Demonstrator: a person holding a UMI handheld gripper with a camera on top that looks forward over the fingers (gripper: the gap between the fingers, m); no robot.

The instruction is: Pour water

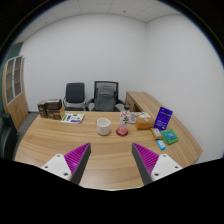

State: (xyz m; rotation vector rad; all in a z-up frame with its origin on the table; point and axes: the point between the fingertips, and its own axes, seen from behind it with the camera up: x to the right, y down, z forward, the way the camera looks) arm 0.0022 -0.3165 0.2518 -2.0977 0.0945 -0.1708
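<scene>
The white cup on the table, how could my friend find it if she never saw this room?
Start at the big wooden table in front of the two black chairs. Near its middle, beyond the open tool, stands the white cup. It is the only plain white thing there; a small red item lies just beside it.

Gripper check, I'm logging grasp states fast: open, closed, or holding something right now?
Gripper: open, holding nothing; the white cup stands on the table well beyond the fingers.
</scene>
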